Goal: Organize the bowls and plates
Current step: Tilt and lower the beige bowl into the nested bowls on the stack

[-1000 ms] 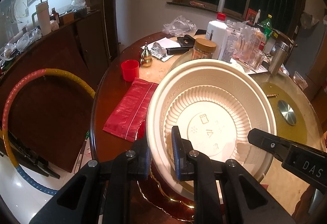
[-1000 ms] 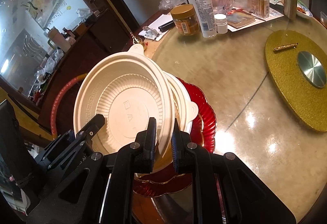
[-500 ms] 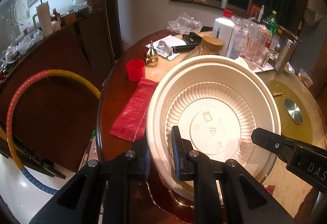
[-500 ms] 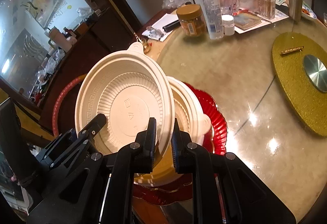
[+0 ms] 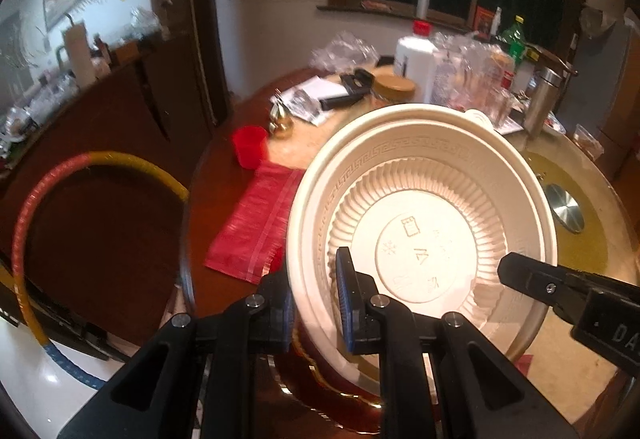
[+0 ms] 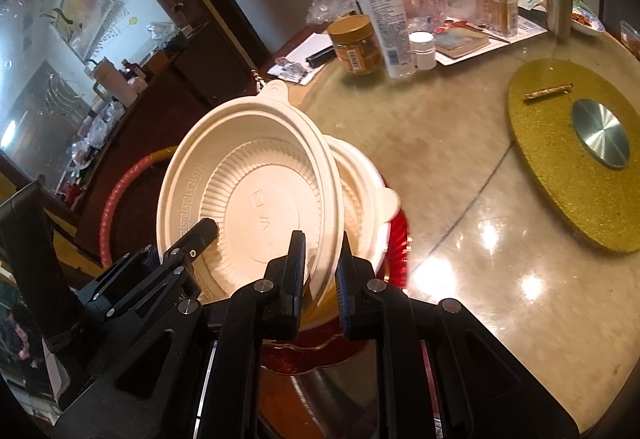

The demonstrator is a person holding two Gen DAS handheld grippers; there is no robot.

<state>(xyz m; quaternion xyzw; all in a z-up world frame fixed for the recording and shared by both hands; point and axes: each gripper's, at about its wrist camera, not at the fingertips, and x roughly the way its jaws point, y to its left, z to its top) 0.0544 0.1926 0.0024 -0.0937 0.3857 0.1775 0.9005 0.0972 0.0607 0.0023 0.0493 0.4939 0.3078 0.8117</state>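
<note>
Since one second ago, the round cream plastic bowl (image 5: 424, 235) has risen and tilted more above the red plate (image 6: 398, 251). From the left wrist, the left gripper (image 5: 314, 309) clamps its near rim. From the right wrist, the right gripper (image 6: 322, 267) pinches the opposite rim; the glass tabletop (image 6: 460, 191) beside is free.

My left gripper (image 5: 313, 307) is clamped on the near rim of the cream bowl (image 5: 424, 239), tilted up over the red plate (image 5: 320, 391). Right gripper (image 5: 560, 291) pinches the bowl's right rim. Red cloth (image 5: 256, 223) lies left of the bowl.
</note>
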